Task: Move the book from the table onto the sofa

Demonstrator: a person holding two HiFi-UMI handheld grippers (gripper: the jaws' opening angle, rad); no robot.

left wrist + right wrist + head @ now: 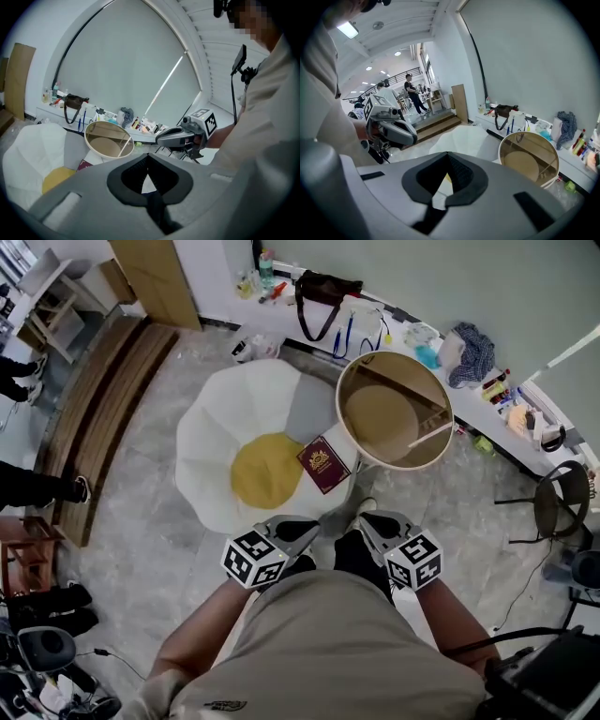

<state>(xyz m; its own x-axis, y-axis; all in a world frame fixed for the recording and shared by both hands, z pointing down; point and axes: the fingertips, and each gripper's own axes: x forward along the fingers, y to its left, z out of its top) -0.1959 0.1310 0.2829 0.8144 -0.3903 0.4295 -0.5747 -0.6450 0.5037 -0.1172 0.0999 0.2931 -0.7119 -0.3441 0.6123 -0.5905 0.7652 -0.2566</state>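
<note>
Left claw and right claw sit closed and empty at lower centre; the book, mid-frame near the right edge of the sofa, might slide off that soft cushion.

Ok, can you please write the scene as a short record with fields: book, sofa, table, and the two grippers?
book: dark red, lies flat on the sofa, beside the yellow cushion
sofa: white, petal-shaped, on the floor
table: round, at the sofa's right; the book is not on it
left gripper: shut, empty, near the person's body
right gripper: shut, empty, near the person's body
task: looks done
</note>
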